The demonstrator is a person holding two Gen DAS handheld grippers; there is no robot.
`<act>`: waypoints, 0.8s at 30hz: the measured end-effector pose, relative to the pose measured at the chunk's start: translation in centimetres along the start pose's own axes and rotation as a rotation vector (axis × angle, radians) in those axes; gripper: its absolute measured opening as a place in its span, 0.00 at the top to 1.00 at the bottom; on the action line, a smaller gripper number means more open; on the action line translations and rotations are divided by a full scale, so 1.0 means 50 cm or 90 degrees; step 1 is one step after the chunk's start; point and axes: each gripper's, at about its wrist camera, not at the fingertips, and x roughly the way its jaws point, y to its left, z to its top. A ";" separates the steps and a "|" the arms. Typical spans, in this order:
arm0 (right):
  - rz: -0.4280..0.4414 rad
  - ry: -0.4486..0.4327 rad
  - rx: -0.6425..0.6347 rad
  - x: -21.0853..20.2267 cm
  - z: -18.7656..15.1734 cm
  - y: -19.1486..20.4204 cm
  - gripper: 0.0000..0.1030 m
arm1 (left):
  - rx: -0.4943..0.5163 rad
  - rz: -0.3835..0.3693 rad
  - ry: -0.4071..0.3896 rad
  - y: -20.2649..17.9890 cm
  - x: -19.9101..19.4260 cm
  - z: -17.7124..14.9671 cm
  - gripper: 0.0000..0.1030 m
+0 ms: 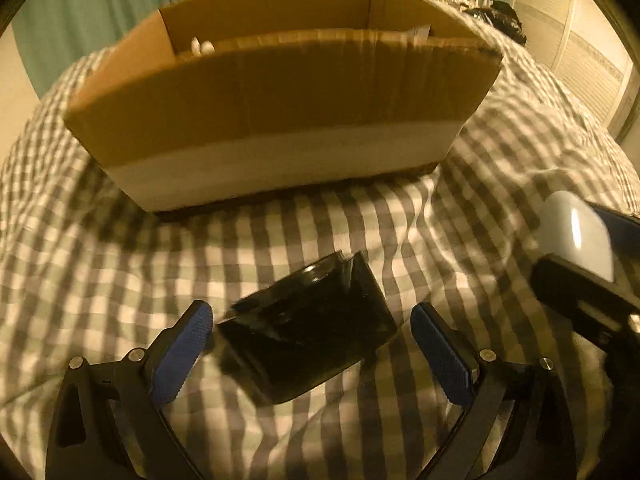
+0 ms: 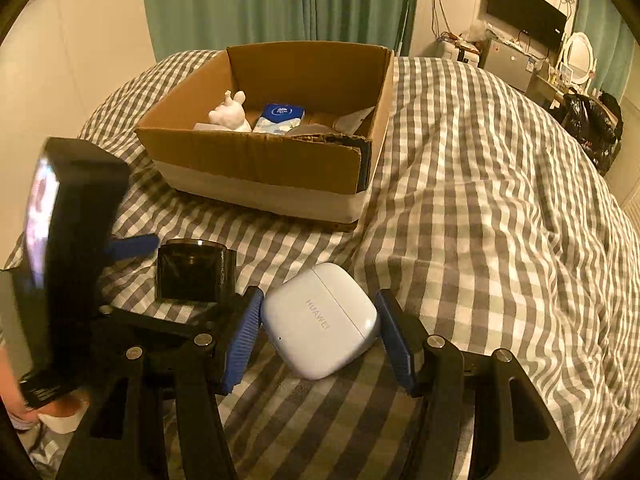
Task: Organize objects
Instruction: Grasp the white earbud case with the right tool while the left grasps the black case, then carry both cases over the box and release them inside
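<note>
Checked bedspread (image 2: 460, 200): earbud case (image 2: 320, 320) sits between spread right gripper (image 2: 320, 336) pads; left gripper (image 1: 312, 344), spread, straddles black jar (image 1: 308, 328); box (image 2: 260, 168) ahead

A home bedroom: a bed under a grey-and-white checked cotton cover (image 2: 480, 200), long green fabric curtains (image 2: 248, 4), a wall-mounted flat black television (image 2: 524, 10).
</note>
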 end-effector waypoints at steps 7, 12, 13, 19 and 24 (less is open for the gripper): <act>-0.005 0.004 -0.003 0.001 -0.005 0.001 0.44 | -0.026 -0.017 -0.003 0.019 -0.012 -0.008 0.16; -0.017 -0.006 -0.009 -0.008 -0.009 0.005 0.44 | -0.034 -0.011 -0.027 0.030 -0.057 -0.022 0.16; -0.019 -0.008 -0.014 -0.011 -0.009 0.007 0.44 | -0.035 -0.006 -0.036 0.033 -0.069 -0.025 0.16; -0.034 -0.040 -0.046 -0.051 -0.002 0.030 0.44 | -0.045 0.017 -0.076 0.056 -0.145 -0.041 0.16; -0.038 -0.073 -0.046 -0.110 0.010 0.035 0.44 | -0.041 0.024 -0.117 0.047 -0.216 -0.040 0.16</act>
